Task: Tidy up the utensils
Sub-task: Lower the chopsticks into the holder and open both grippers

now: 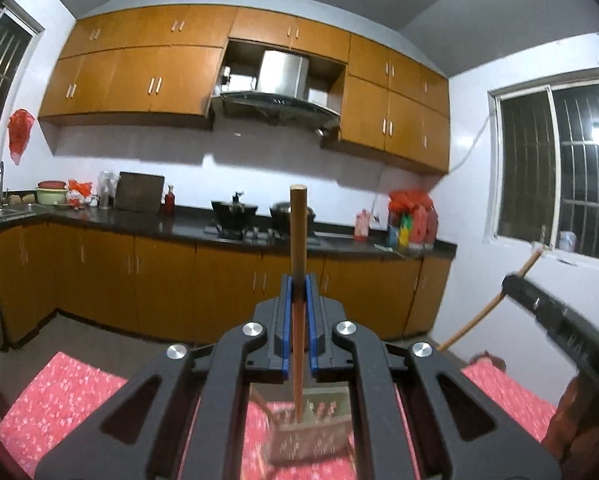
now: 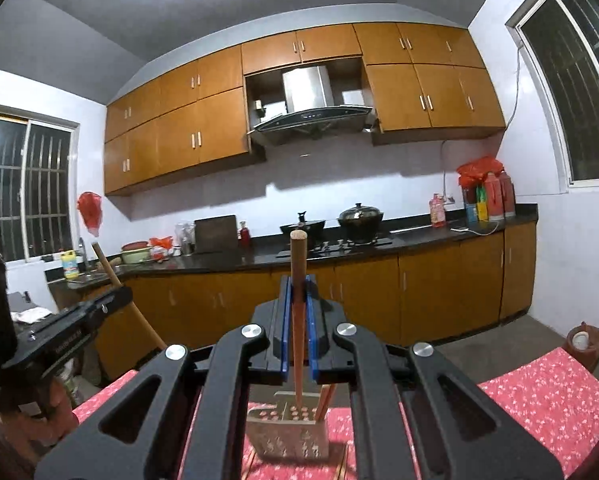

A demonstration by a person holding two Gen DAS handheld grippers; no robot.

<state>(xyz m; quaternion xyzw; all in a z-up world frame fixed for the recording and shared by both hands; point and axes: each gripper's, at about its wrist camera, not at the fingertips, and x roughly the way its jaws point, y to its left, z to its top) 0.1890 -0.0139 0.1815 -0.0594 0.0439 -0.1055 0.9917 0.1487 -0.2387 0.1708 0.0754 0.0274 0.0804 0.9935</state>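
Gripping one round brown wooden chopstick [image 1: 298,232] upright, the left gripper [image 1: 298,284] and right gripper [image 2: 298,286], with its own chopstick [image 2: 298,264], hover above the perforated metal utensil holder [image 2: 289,428] on the red floral tablecloth [image 2: 539,396].

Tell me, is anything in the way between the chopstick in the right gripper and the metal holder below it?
Nothing visible is. The right gripper holds its chopstick upright over the perforated metal holder, which already contains other chopsticks at its right side.
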